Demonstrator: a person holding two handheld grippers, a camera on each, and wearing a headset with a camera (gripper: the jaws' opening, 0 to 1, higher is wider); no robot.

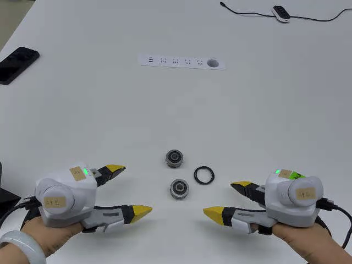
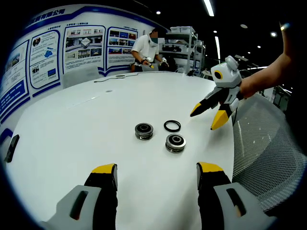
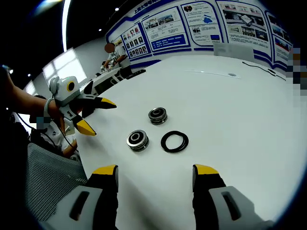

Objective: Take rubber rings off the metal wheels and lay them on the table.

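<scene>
Two metal wheels lie on the white table (image 1: 165,110): the far wheel (image 1: 174,158) and the near wheel (image 1: 179,188), each with a dark band around it. A loose black rubber ring (image 1: 204,175) lies flat just right of them. My left gripper (image 1: 129,190) stands open at the front left, its yellow tips aimed at the wheels. My right gripper (image 1: 228,199) is open at the front right. From the left gripper view the wheels (image 2: 144,131) (image 2: 175,143) and ring (image 2: 172,125) lie ahead of the open gripper (image 2: 157,173). The right gripper view has the wheels (image 3: 158,115) (image 3: 137,139) and ring (image 3: 174,141) ahead of the open gripper (image 3: 155,174).
A white power strip (image 1: 181,61) lies mid-table, a black phone (image 1: 16,64) at the far left edge, and a cable with a small remote (image 1: 281,13) at the far right. A person (image 2: 147,50) stands at the table's far end. A mesh chair (image 2: 268,148) stands beside the table.
</scene>
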